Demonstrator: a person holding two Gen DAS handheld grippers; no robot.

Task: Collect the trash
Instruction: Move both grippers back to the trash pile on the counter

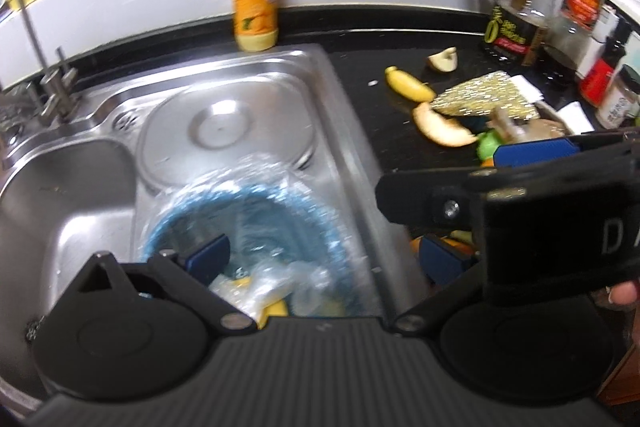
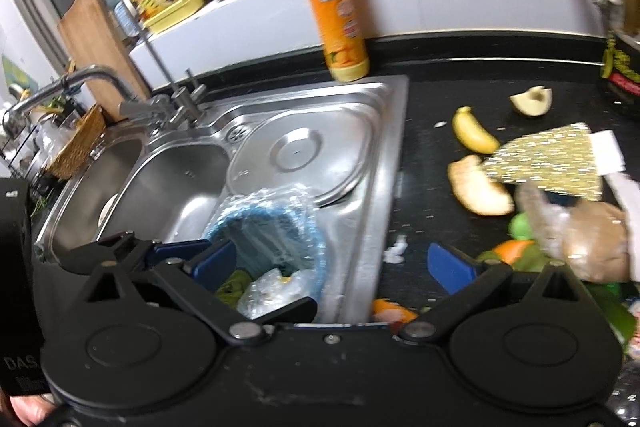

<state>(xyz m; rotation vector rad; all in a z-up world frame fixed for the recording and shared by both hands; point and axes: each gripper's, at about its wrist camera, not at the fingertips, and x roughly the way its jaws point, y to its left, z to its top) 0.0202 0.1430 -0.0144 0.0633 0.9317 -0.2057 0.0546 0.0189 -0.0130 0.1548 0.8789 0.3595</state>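
Nearest the cameras, both pairs of tongs stand wide open and hold nothing. The left tongs (image 1: 324, 251) straddle the right rim of the sink (image 1: 100, 187), one blue pad over the bin and the other over the desk; the right tongs (image 2: 332, 263) are spread likewise, one pad above the bin mouth and the other above the desk's scraps. In the left wrist view the right tongs (image 1: 540, 163) reach in from the right over the near scrap heap.

The blue bin (image 2: 280, 223), lined with a clear plastic bag (image 2: 272, 291), sits in the near right part of the sink and already holds crumpled wrapping and yellow and green scraps. A white crumb of paper (image 2: 396, 251) lies on the sink's rim just beside it.

On the black desk (image 2: 424, 179), right of the sink, trash remains: orange and green peel (image 2: 516, 253) nearest, a brown lump in plastic (image 2: 592, 243) beside it, then a pale fruit wedge (image 2: 476, 187), a glittery sponge cloth (image 2: 548, 159) touching that wedge, a banana piece (image 2: 472, 133) and, farthest, a cut fruit chunk (image 2: 532, 101). An orange detergent bottle (image 2: 340, 11) stands at the far edge of the sink.

Judged from this layout, collection is partly done, and the step in hand is between a drop and the next pickup. The next move calls for carrying open tongs rightward to the nearest peel, closing on it firmly, and returning over the bin mouth.
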